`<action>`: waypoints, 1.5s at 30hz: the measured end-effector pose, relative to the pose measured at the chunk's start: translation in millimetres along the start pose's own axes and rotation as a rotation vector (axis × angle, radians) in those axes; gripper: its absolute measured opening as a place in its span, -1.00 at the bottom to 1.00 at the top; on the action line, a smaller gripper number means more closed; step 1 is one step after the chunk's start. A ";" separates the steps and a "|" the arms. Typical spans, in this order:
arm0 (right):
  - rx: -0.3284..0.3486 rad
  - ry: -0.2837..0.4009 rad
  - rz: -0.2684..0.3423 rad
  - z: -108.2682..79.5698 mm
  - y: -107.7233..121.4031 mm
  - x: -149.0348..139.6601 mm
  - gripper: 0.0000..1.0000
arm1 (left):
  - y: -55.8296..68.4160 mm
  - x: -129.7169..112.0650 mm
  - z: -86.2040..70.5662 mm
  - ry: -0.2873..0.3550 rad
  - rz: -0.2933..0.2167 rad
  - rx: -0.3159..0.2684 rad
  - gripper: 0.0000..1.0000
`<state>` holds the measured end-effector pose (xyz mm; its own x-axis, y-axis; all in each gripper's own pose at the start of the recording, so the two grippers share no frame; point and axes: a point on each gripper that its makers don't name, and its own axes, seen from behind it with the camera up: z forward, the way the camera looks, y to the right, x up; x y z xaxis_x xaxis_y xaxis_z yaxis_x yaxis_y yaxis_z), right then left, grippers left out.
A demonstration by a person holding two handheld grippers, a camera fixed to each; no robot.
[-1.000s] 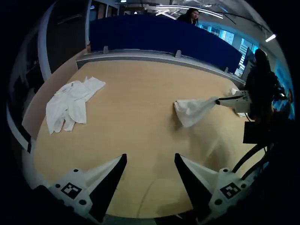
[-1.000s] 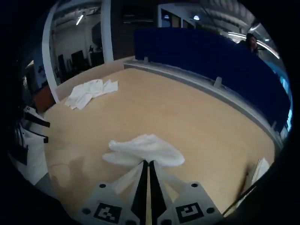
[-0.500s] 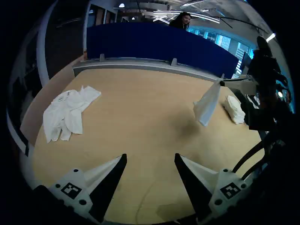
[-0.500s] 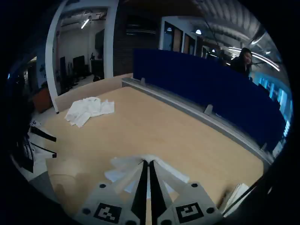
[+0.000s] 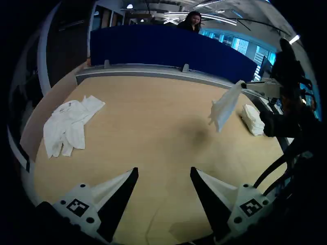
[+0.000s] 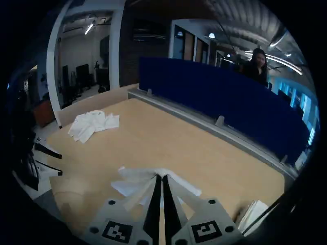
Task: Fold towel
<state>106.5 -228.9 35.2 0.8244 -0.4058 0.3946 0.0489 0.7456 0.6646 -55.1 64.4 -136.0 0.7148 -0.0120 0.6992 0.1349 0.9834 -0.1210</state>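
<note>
A white towel (image 5: 222, 108) hangs in the air above the wooden table (image 5: 147, 122), pinched at its top corner by my right gripper (image 5: 244, 85). In the right gripper view that towel (image 6: 141, 183) droops from my right gripper (image 6: 160, 178), whose fingers are pressed together on it. My left gripper (image 5: 163, 173) is open near the table's front edge with nothing between its fingers. A crumpled white garment (image 5: 67, 124) lies at the table's left, also seen as a garment (image 6: 92, 124) far off in the right gripper view.
A small stack of folded white towels (image 5: 252, 119) sits at the table's right edge, seen too as a stack (image 6: 253, 212). A blue partition (image 5: 163, 45) runs along the far side with a person (image 5: 191, 20) behind it. Another person (image 5: 288, 73) stands at the right.
My right gripper has lifted the towel off the table; it now hangs free. The left gripper stayed open and shifted slightly.
</note>
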 end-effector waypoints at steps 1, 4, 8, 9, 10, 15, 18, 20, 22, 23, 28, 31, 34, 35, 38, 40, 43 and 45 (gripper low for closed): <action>-0.003 0.001 0.003 -1.7 4.2 0.8 -0.93 | 0.6 0.3 0.5 0.000 -0.001 -0.001 0.89; -0.012 0.006 0.016 -7.7 19.2 3.9 -0.93 | 2.6 0.3 2.0 -0.004 -0.003 -0.005 0.89; -0.034 0.013 0.033 -17.6 46.4 8.0 -0.93 | 5.2 -1.4 4.6 -0.011 -0.003 -0.009 0.89; -0.042 0.013 0.036 -20.6 55.3 8.7 -0.93 | 5.8 -2.1 5.4 -0.014 -0.002 -0.010 0.89; -0.049 0.013 0.038 -23.4 63.7 9.1 -0.93 | 6.3 -2.8 6.0 -0.016 -0.001 -0.010 0.89; -0.090 0.006 0.045 -38.0 111.2 8.1 -0.93 | 9.7 -6.3 8.8 -0.028 0.007 -0.009 0.89; -0.119 -0.009 0.043 -45.3 142.1 3.7 -0.93 | 11.8 -7.3 10.0 -0.034 0.008 -0.008 0.89; -0.138 -0.020 0.040 -49.1 161.9 -0.5 -0.93 | 12.9 -7.7 10.6 -0.038 0.006 -0.006 0.89; -0.155 -0.030 0.041 -52.6 182.9 -4.3 -0.93 | 13.8 -8.5 11.5 -0.043 0.005 -0.003 0.89; -0.164 -0.034 0.043 -54.3 192.7 -6.0 -0.93 | 14.1 -8.8 12.0 -0.045 0.004 -0.002 0.89; -0.200 -0.049 0.056 -60.1 240.1 -11.9 -0.93 | 16.7 -11.3 14.8 -0.057 0.001 0.007 0.89; -0.222 -0.051 0.068 -62.6 266.2 -13.9 -0.93 | 18.2 -13.6 15.9 -0.066 0.000 0.013 0.89; -0.245 -0.051 0.084 -64.7 291.6 -15.0 -0.93 | 19.5 -15.1 16.2 -0.075 0.001 0.019 0.89; -0.253 -0.050 0.089 -65.3 299.7 -15.2 -0.93 | 19.9 -15.4 16.2 -0.077 0.001 0.021 0.89; -0.272 -0.051 0.106 -65.4 322.3 -15.9 -0.93 | 21.2 -15.3 16.7 -0.081 0.001 0.028 0.89; -0.280 -0.055 0.114 -65.1 334.0 -16.8 -0.93 | 22.3 -14.7 17.7 -0.082 -0.001 0.030 0.89; -0.289 -0.059 0.121 -64.4 346.6 -18.8 -0.93 | 24.3 -13.8 19.7 -0.083 -0.004 0.033 0.89; -0.294 -0.062 0.124 -63.9 352.5 -20.8 -0.94 | 25.7 -13.1 21.0 -0.083 -0.004 0.034 0.89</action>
<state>142.6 76.2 220.7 0.7986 -0.3271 0.5052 0.1185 0.9084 0.4009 -75.4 93.6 -133.5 0.6545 -0.0018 0.7561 0.1131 0.9890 -0.0956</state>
